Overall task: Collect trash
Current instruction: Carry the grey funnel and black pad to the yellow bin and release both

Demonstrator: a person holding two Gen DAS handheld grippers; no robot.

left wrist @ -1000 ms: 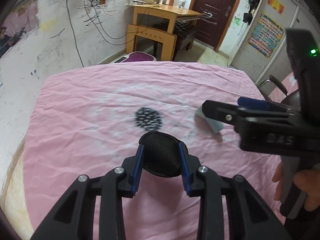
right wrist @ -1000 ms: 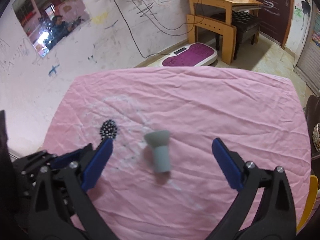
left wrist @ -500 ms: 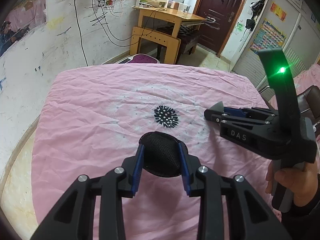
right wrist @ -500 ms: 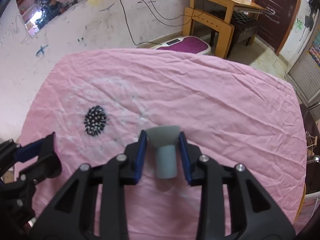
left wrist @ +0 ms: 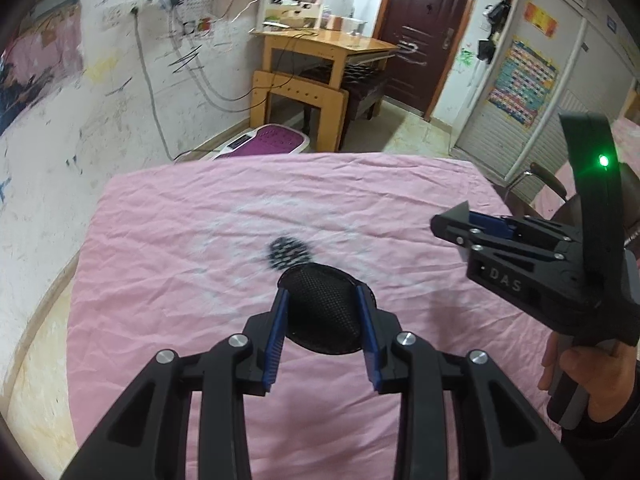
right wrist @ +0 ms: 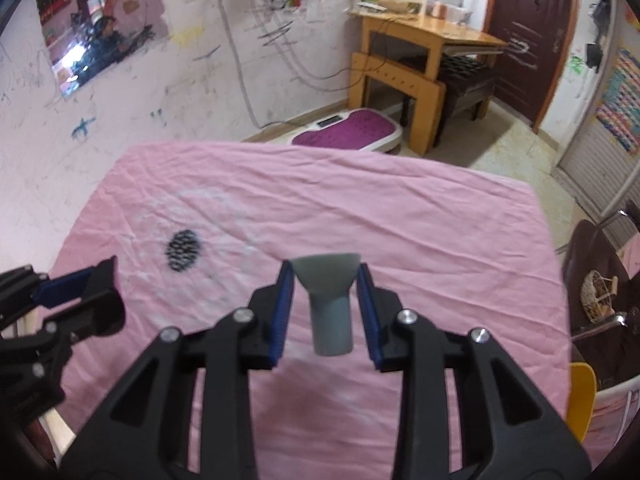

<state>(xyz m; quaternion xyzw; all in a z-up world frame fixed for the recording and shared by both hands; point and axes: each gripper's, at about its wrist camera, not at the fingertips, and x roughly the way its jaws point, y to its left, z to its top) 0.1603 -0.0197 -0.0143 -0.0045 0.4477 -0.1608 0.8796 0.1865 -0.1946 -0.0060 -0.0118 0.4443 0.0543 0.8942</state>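
My left gripper [left wrist: 322, 300] is shut on a round black mesh cap [left wrist: 324, 312], held above the pink tablecloth [left wrist: 180, 248]. My right gripper [right wrist: 324, 284] is shut on a grey funnel-shaped plastic piece [right wrist: 329, 300], flared end forward, lifted off the cloth. A black spiky ball with white dots [left wrist: 289, 253] lies on the cloth just beyond the left gripper, also seen as the spiky ball [right wrist: 184, 249] at the left of the right wrist view. The right gripper body [left wrist: 520, 256], held by a hand [left wrist: 588, 376], shows in the left wrist view.
The pink cloth [right wrist: 400, 220] covers the whole table. Beyond its far edge stand a purple footplate [right wrist: 352, 130], a wooden desk [right wrist: 424, 52] and a dark door [right wrist: 532, 28]. A dark chair [right wrist: 600, 280] and a yellow object [right wrist: 580, 396] sit by the right edge.
The right gripper closed on the grey funnel piece and lifted it off the cloth. The left gripper, still holding the mesh cap, rose slightly.
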